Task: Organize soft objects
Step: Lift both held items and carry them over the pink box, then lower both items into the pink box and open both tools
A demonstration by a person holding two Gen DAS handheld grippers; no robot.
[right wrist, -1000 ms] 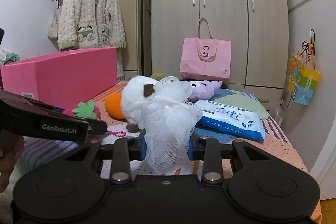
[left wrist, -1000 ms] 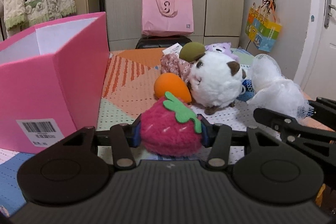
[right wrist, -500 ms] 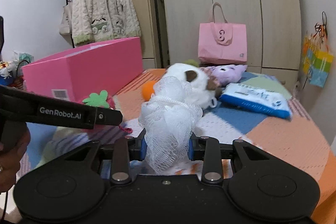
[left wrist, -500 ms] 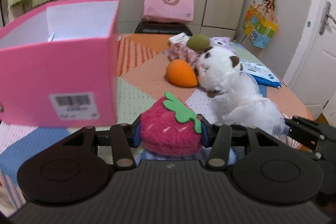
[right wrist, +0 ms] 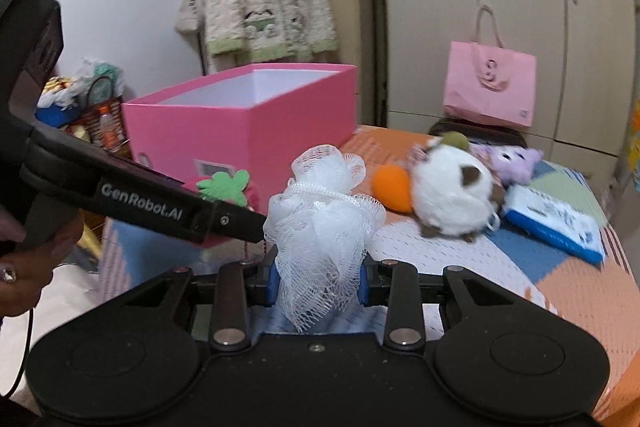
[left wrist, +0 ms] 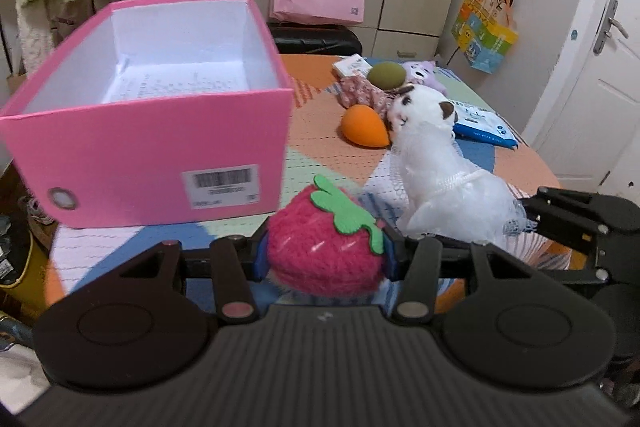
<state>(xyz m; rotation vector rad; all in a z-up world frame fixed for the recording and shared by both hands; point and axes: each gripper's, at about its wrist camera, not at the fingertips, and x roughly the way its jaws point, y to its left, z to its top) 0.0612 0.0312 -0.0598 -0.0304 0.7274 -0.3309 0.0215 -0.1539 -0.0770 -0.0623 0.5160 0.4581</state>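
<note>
One fuzzy pink strawberry (left wrist: 324,259), green-leafed

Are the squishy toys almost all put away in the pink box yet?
Not yet. The pink box shows no toys inside. In hand: the left gripper squeezes the strawberry plush, and the right gripper squeezes the white mesh puff. Left on the table: the white plush, orange sponge, green sponge and purple plush.

Box (left wrist: 152,147) left of plush toys (left wrist: 424,123)
</note>
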